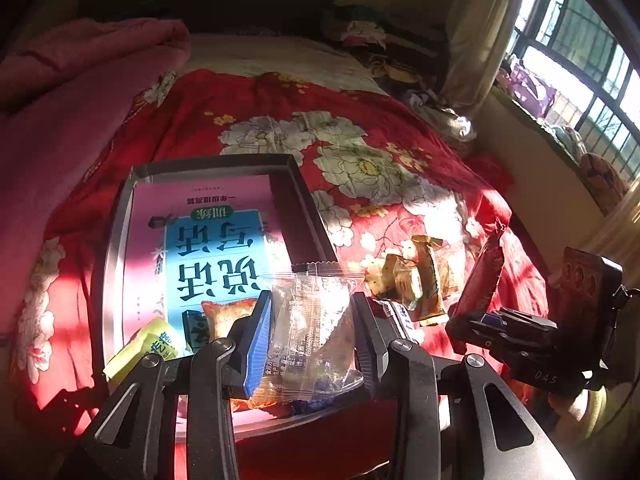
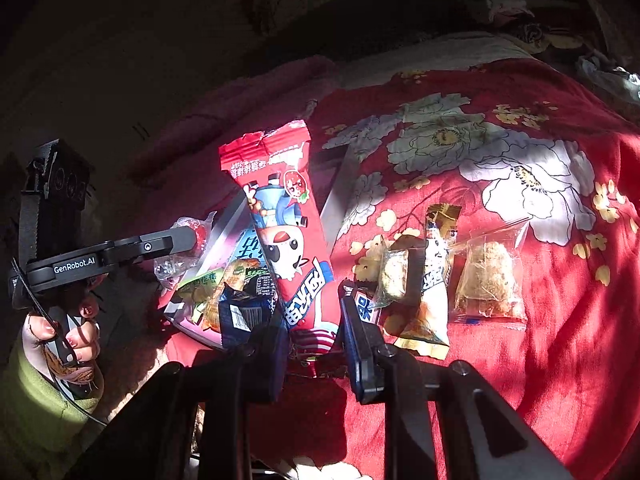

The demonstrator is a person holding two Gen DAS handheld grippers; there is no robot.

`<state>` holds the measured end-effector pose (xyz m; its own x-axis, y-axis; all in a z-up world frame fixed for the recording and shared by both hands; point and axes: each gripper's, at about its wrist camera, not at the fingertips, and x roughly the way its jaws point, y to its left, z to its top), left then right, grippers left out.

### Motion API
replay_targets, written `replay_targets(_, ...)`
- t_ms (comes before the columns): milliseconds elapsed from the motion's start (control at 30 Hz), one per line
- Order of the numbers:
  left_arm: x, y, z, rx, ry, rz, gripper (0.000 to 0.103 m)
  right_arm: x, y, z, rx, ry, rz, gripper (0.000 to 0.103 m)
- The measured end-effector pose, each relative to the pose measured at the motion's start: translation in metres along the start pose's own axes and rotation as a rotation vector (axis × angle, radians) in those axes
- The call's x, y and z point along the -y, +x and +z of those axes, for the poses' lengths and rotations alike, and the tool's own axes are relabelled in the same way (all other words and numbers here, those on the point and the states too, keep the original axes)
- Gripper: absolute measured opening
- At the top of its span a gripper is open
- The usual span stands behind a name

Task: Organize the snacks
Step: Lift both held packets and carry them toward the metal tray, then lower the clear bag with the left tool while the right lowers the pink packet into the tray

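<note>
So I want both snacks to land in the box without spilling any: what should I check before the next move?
1. Left gripper grip on the clear-wrapped pastry: ok, pinched between both fingers.
2. Right gripper grip on the red strawberry snack packet: ok, held at its lower end, standing upright.
3. Pastry over the box: ok, above its near edge.
4. Free room in the box: ok, book cover mostly bare beyond the green packet.
5. Red packet over the box: cannot tell.
6. Loose snacks on the red floral quilt: not ok, the crumbly clear-bag snack and others remain outside.
</note>
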<state>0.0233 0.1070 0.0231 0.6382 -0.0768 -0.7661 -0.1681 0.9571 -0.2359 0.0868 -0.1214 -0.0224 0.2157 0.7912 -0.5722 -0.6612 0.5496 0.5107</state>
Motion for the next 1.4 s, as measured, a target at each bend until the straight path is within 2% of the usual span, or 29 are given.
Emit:
replay_targets(333,-0.028,-0.016,-0.011,0.019,-0.049,0.023,0.04,-0.027,0.006,-0.002,0.002,-0.019,0.056,0.025)
replay_targets(967,-0.086,-0.023,-0.037,0.025,-0.188,0.044,0.04,-0.059,0.034,-0.004,-0.046,-0.063,0.062,0.025)
replay_targets(1100,-0.089,-0.012,-0.045,-0.003,-0.211,0.017,0.04,-0.061,0.039,-0.002,-0.05,-0.07,0.049,0.025)
replay_targets(1400,-0.076,0.008,-0.053,-0.04,-0.167,0.006,0.04,-0.06,0.051,0.003,-0.056,-0.064,0.017,0.025)
